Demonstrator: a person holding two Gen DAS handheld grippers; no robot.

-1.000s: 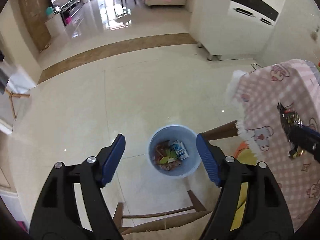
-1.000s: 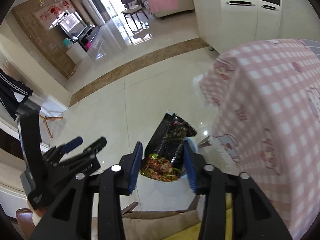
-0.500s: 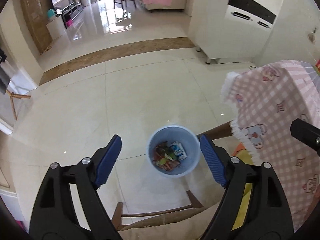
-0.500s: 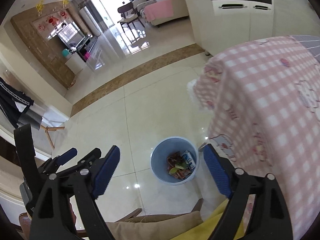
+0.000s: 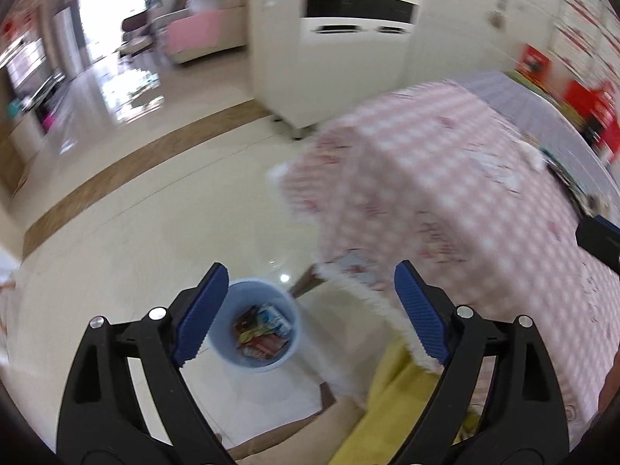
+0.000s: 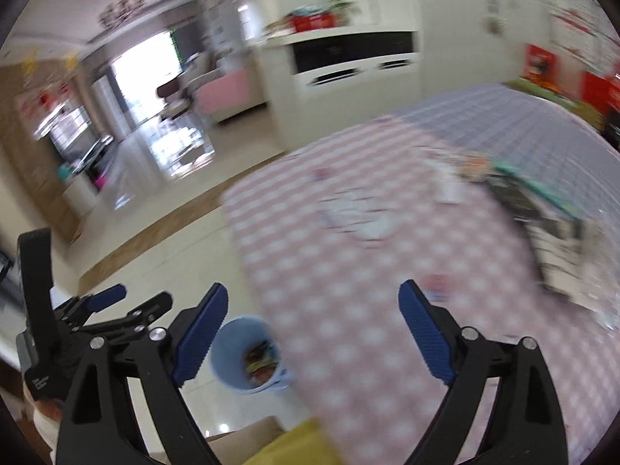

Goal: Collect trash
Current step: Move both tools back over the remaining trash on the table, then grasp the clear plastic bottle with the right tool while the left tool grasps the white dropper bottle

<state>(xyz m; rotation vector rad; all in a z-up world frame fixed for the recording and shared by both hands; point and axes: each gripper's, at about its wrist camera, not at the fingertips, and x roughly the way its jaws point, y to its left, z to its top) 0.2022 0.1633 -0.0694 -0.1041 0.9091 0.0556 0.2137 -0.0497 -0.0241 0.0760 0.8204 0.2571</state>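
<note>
A light blue bin (image 5: 248, 364) stands on the tiled floor beside the table, with several wrappers (image 5: 261, 329) inside. My left gripper (image 5: 310, 269) hangs above it, its jaws opening with nothing between them. My right gripper (image 6: 313, 286) is over the edge of the pink checked tablecloth (image 6: 348, 232), its jaws also opening and empty. The bin (image 6: 228, 364) shows by its left finger. More blurred wrappers (image 6: 542, 213) lie on the table at the right. The left gripper (image 6: 131, 302) shows at the left edge of the right wrist view.
A chair with a yellow cushion (image 5: 387, 387) sits below both grippers, next to the bin. A white cabinet (image 5: 348, 58) stands behind the table (image 5: 445, 193). Glossy floor (image 5: 155, 213) stretches to the left toward a living room.
The right gripper let go of the black snack bag, which now lies in the bin. Both grippers opened wider, rose and swung right toward the table.
</note>
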